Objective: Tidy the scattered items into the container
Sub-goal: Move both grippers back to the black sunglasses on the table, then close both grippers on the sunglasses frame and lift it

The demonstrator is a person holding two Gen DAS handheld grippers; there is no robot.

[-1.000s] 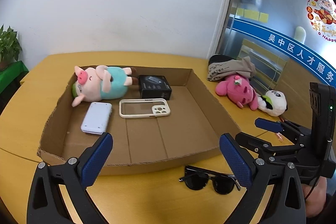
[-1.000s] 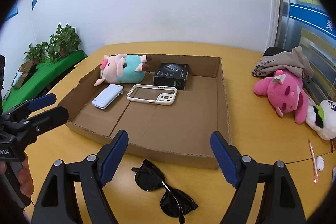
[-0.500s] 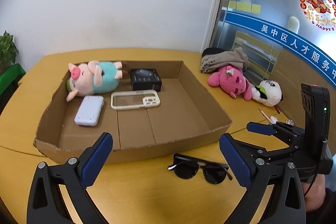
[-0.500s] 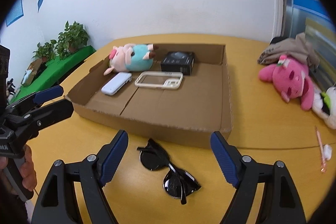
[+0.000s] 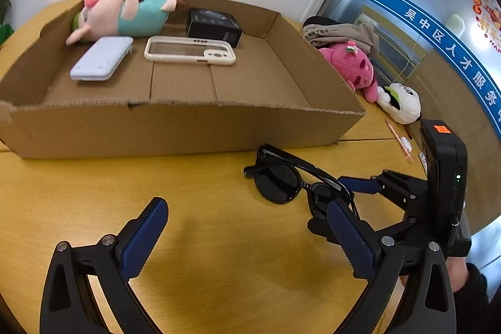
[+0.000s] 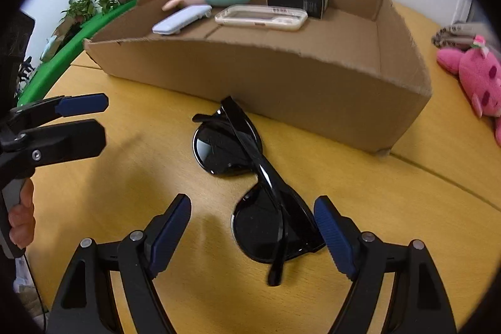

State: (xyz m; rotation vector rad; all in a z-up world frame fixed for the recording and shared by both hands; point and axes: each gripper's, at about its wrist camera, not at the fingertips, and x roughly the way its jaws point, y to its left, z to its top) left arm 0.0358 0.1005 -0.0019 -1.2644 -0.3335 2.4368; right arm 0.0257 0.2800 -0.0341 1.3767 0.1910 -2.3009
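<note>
Right wrist | glossy black sunglasses (image 6: pixel 250 177) on smooth wood | ribbed blue fingers (image 6: pixel 332 235) of both grippers spread, empty

The yellow wooden counter (image 5: pixel 219 255) carries a shallow cardboard box (image 5: pixel 188 127) across its far side. Black sunglasses (image 6: pixel 250 177) lie folded on the bare wood just near of the box's front wall. To the right of the box sit a pink plush (image 5: pixel 353 68), a white plush (image 5: pixel 402 104), a bundled grey cloth (image 5: pixel 344 33) and 1 thin pen (image 5: pixel 399 140).
</note>
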